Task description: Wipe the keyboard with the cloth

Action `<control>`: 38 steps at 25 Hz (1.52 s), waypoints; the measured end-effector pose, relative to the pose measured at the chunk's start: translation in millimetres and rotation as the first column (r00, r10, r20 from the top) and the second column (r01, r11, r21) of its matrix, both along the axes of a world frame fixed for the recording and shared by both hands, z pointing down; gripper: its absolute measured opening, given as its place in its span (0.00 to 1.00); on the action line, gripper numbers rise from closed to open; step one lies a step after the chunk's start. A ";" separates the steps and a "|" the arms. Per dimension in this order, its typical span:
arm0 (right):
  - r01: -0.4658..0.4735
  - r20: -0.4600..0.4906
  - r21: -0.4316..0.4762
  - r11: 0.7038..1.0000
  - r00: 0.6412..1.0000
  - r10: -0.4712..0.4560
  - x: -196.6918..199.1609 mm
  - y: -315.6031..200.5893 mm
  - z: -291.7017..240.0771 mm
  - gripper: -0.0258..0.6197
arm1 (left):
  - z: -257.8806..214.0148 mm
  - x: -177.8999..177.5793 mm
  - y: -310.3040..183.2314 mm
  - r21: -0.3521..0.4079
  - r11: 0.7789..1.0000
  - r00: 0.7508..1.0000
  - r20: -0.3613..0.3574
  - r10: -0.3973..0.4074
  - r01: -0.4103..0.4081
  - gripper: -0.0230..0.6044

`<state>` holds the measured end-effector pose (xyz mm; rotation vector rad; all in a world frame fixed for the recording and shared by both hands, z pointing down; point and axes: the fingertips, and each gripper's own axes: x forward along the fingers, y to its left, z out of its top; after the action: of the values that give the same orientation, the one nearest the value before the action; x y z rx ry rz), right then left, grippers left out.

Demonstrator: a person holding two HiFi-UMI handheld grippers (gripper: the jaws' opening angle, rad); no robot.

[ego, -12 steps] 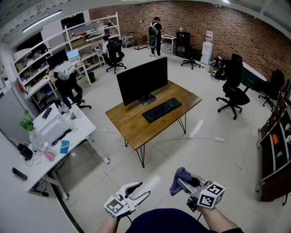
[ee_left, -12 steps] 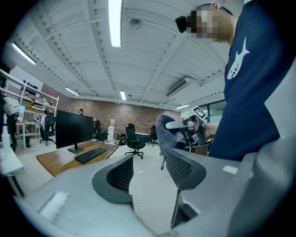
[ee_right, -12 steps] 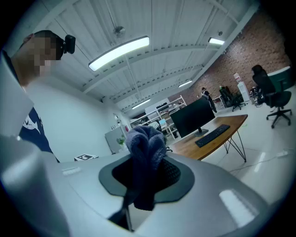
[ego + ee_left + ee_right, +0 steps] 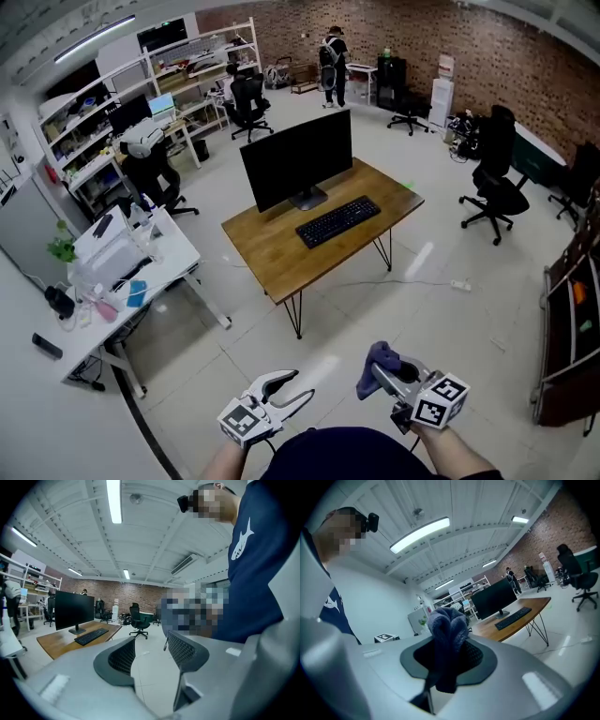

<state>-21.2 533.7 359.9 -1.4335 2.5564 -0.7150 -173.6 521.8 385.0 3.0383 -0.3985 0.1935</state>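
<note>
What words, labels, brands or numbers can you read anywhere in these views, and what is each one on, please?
No legible text in any view.
Keyboard key legends: too small to read.
Marker cube on the right gripper: square pattern only, no letters.
Shirt: a white shark picture, no words.

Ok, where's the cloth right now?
Head view, bottom right: the cloth is bunched in the right gripper, far short of the keyboard on the wooden desk.
</note>
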 end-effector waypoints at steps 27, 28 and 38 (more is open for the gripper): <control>-0.003 -0.061 -0.081 0.997 0.998 -0.002 57.2 -184.2 30.7 0.18 | 22.9 63.0 -189.3 -0.014 0.999 0.999 0.007 0.032 -0.032 0.38; -0.012 -0.063 -0.084 0.996 0.998 0.007 58.1 -199.9 30.2 0.18 | 21.6 63.7 -203.9 -0.019 0.999 0.999 0.003 0.042 -0.042 0.38; -0.086 -0.060 -0.083 0.993 0.995 0.081 74.9 -311.3 26.5 0.18 | 15.1 59.8 -308.8 -0.042 0.997 0.998 -0.001 0.070 -0.070 0.38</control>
<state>53.7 222.4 386.4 -1.5990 2.5177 -0.7911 -113.8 213.0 400.2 3.0130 -0.2847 0.2041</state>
